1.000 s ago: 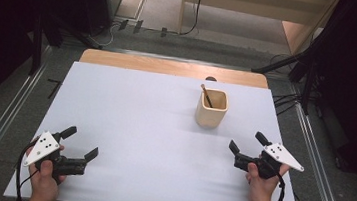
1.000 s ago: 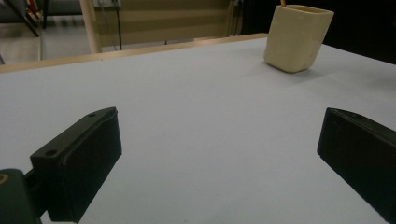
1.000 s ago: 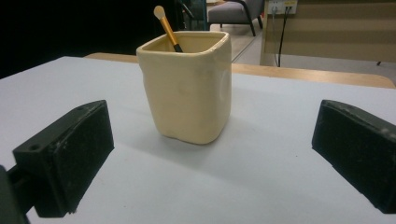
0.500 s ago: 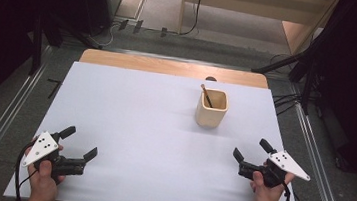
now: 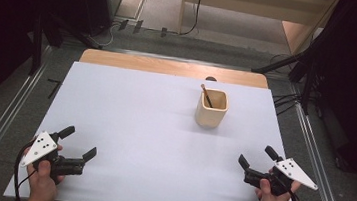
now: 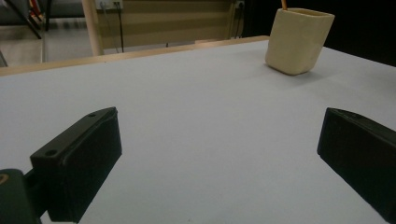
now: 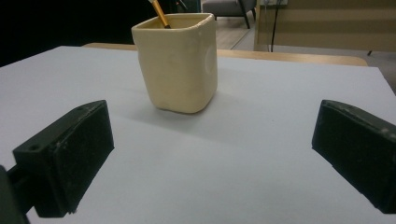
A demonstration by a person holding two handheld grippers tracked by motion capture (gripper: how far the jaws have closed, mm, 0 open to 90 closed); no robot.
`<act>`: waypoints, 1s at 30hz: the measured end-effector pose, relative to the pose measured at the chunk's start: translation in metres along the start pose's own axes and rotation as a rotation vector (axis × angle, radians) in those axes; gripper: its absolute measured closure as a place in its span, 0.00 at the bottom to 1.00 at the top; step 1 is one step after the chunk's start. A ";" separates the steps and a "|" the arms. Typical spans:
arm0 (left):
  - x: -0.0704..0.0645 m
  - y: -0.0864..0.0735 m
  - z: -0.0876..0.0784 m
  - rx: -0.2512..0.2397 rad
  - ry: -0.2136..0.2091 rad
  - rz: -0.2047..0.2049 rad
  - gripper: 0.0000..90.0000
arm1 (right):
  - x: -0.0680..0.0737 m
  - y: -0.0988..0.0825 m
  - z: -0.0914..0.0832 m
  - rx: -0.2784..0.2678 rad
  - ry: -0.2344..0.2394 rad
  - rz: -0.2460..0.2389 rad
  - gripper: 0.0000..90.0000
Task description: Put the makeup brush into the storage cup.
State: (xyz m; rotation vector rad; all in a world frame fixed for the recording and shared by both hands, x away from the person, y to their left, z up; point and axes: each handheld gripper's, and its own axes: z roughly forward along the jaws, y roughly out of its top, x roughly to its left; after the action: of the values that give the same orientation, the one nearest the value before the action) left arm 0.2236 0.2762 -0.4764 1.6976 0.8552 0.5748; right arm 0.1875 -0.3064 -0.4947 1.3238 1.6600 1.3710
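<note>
A cream square cup (image 5: 212,109) (image 6: 299,41) (image 7: 180,61) stands upright on the white table (image 5: 139,121), right of centre toward the back. A thin brown stick (image 5: 206,95) (image 7: 159,14) leans inside it. My left gripper (image 5: 77,142) (image 6: 219,161) rests at the front left corner, open, nothing between its jaws. My right gripper (image 5: 257,158) (image 7: 212,156) sits at the front right, open and empty, pointing at the cup from a short distance.
The table's wooden back edge (image 5: 170,67) shows beyond the white sheet. Metal rails (image 5: 2,127) run along the floor on both sides. Dark stands and cables (image 5: 295,72) lie behind the table at the right.
The right gripper has drawn back toward the table's front right edge, away from the cup. The left gripper has stayed in place.
</note>
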 end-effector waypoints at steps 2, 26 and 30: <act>0.000 0.000 0.000 -0.002 -0.001 0.001 0.00 | 0.000 -0.001 -0.004 0.002 -0.004 0.004 0.00; 0.001 0.001 -0.002 -0.010 -0.004 -0.004 0.00 | -0.004 -0.009 -0.021 0.016 -0.038 0.018 0.00; 0.002 0.001 -0.002 -0.011 -0.002 -0.007 0.00 | -0.001 -0.008 -0.021 0.028 -0.036 -0.011 0.00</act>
State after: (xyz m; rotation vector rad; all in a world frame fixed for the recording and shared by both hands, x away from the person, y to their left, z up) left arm 0.2238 0.2787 -0.4754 1.6847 0.8547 0.5719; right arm 0.1667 -0.3146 -0.4965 1.3451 1.6653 1.3144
